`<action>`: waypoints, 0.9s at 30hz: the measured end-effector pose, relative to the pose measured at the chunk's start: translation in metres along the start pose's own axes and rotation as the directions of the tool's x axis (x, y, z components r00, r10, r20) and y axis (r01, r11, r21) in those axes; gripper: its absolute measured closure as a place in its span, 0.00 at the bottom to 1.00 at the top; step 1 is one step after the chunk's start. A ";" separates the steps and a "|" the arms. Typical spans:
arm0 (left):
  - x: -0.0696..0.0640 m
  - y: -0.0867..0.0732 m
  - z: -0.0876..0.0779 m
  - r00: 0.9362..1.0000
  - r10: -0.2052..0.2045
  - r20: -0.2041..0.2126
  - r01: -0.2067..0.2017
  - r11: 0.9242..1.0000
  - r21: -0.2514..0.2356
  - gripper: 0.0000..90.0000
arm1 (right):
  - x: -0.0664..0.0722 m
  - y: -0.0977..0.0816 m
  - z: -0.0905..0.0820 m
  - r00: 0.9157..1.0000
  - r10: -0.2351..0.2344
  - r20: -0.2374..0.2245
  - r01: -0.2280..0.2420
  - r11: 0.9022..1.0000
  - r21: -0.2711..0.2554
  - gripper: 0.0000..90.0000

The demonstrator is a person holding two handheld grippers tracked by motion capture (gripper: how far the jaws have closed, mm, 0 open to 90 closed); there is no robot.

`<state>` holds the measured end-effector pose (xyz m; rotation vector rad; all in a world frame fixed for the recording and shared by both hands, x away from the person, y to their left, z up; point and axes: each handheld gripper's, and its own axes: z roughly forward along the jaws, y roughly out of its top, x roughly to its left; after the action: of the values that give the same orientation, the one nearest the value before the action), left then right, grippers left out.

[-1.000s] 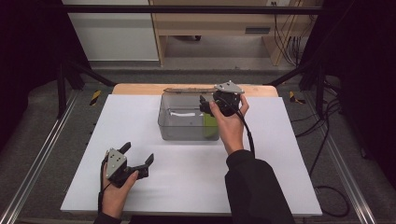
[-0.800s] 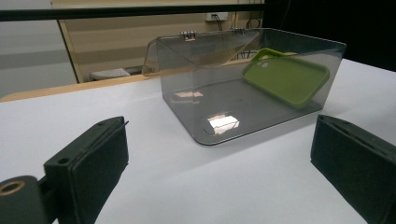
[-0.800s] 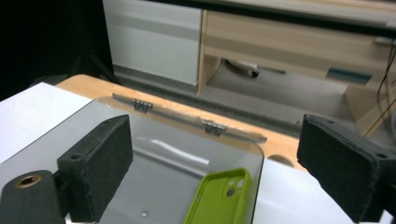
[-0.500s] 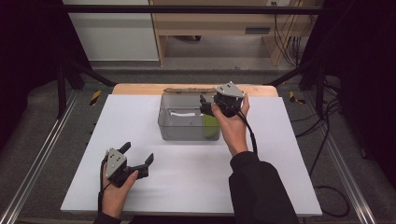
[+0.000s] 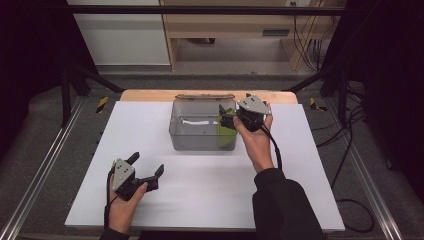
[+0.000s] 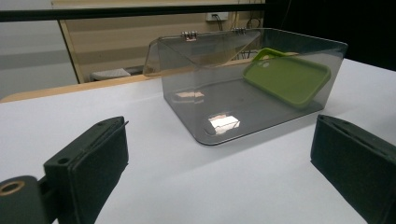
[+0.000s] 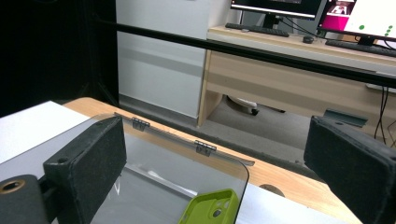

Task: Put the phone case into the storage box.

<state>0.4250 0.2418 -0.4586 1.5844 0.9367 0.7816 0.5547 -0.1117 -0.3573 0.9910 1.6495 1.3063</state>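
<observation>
Item: clear plastic box (image 5: 202, 131), lid hinged open behind it, sitting at the far middle of the white table (image 5: 200, 195).
Contents: green phone case (image 5: 226, 134), leaning tilted against the box's right wall; in the left gripper view (image 6: 287, 77) it is resting inside with its upper end raised.
Right gripper (image 5: 226, 119): you are holding it over the box's right edge, jaws spread wide apart, just above the case and gripping nothing.
Left gripper (image 5: 146, 166): you are resting it low at the near left, well apart from the box, jaws likewise standing apart and empty.
</observation>
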 end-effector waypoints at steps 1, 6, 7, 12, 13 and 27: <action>0.001 0.000 -0.001 1.000 -0.004 0.001 0.004 1.000 0.000 0.04 | -0.001 -0.001 -0.002 1.000 0.010 -0.002 -0.010 1.000 -0.004 0.07; 0.005 0.002 -0.002 1.000 -0.001 0.005 0.001 1.000 -0.006 0.04 | -0.003 -0.006 -0.010 0.999 0.038 -0.014 -0.039 0.999 -0.021 0.07; 0.006 0.003 -0.002 1.000 0.012 0.006 -0.012 1.000 -0.005 0.04 | -0.004 -0.007 -0.011 0.999 0.039 -0.016 -0.039 0.999 -0.024 0.07; 0.013 0.003 -0.005 1.000 -0.013 0.004 0.013 1.000 -0.013 0.03 | -0.011 -0.010 -0.019 0.997 0.065 -0.036 -0.066 0.997 -0.037 0.07; 0.014 0.003 -0.006 1.000 -0.023 0.003 0.023 1.000 -0.014 0.03 | -0.013 -0.011 -0.021 0.997 0.068 -0.043 -0.070 0.997 -0.039 0.07; 0.023 0.002 -0.025 1.000 0.004 0.017 -0.004 1.000 -0.001 0.03 | -0.042 -0.028 -0.050 0.993 0.081 -0.085 -0.085 0.995 -0.046 0.07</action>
<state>0.4147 0.2729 -0.4517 1.5901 0.9218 0.7702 0.5215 -0.1734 -0.3722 0.9965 1.6451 1.4545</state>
